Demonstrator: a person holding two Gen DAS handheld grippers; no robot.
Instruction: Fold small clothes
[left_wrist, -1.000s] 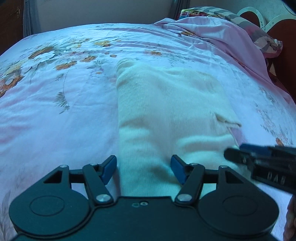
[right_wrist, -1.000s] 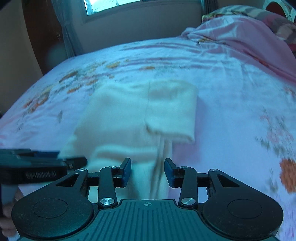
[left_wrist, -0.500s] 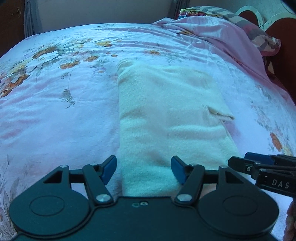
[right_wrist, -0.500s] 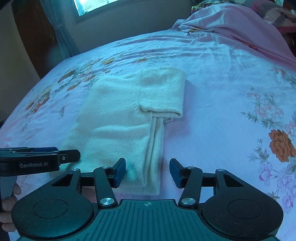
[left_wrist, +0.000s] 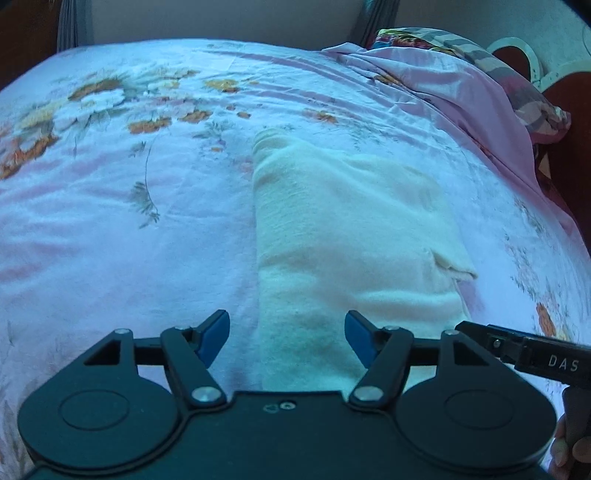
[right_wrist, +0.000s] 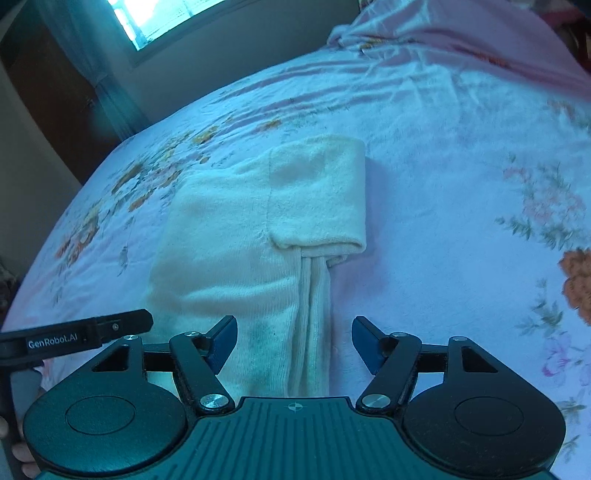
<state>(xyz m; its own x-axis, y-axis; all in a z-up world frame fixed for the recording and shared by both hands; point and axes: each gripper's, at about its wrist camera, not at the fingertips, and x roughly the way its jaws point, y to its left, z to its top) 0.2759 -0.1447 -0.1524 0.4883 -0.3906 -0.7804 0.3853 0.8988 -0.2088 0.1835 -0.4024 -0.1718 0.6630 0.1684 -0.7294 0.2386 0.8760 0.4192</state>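
On bed: cream knit garment (left_wrist: 347, 236) lies mid floral pink bedsheet (left_wrist: 110, 229), near both grippers
Done: sides folded in — narrow strip, sleeve flap (right_wrist: 317, 195) on top
Left: judging, fold lengthwise
Left gripper (left_wrist: 286, 336): fingers spread, empty
Right gripper (right_wrist: 293, 341): spread, empty
Hidden: garment's near hem, behind gripper bodies

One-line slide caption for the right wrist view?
Open right gripper poised over near end of folded cream garment on floral bedsheet.

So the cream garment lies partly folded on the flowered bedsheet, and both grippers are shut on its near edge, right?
Not quite. Both grippers are open: the left gripper and right gripper hold nothing, as each wrist view shows. The cream garment does lie partly folded on the flowered bedsheet.
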